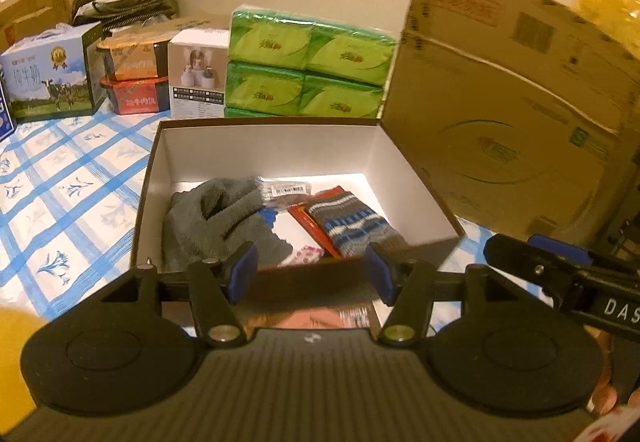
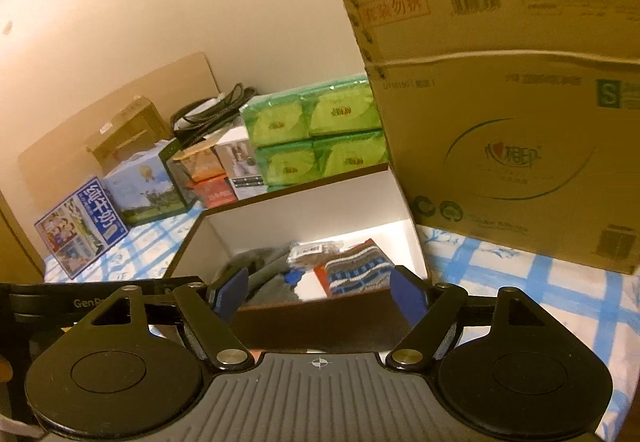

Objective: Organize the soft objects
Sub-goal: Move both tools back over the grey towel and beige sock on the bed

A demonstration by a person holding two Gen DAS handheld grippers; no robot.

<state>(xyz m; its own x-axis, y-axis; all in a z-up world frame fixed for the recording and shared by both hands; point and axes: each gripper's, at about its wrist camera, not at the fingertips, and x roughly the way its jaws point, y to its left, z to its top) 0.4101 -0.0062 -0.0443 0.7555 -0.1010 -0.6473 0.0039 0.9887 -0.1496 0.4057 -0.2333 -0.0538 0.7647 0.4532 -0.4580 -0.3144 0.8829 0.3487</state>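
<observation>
An open brown box point(image 1: 154, 169) with white inner walls stands on the blue-checked cloth. Inside lie a grey fuzzy cloth point(image 1: 220, 219), a striped grey-blue sock point(image 1: 352, 222) on a red packet, a small clear packet point(image 1: 284, 190) and a floral item point(image 1: 306, 254). My left gripper point(image 1: 312, 272) is open and empty, just in front of the box's near wall. My right gripper point(image 2: 320, 296) is open and empty, also at the near wall; the box point(image 2: 304, 193), grey cloth point(image 2: 268, 282) and sock point(image 2: 356, 274) show beyond it. The right gripper also shows in the left wrist view point(image 1: 560, 274).
A large cardboard carton point(image 1: 512, 101) stands right of the box. Green tissue packs point(image 1: 304, 65), a white carton point(image 1: 196, 73), stacked food bowls point(image 1: 134, 77) and a milk carton point(image 1: 52, 77) line the back. A magazine point(image 1: 312, 318) lies under the left gripper.
</observation>
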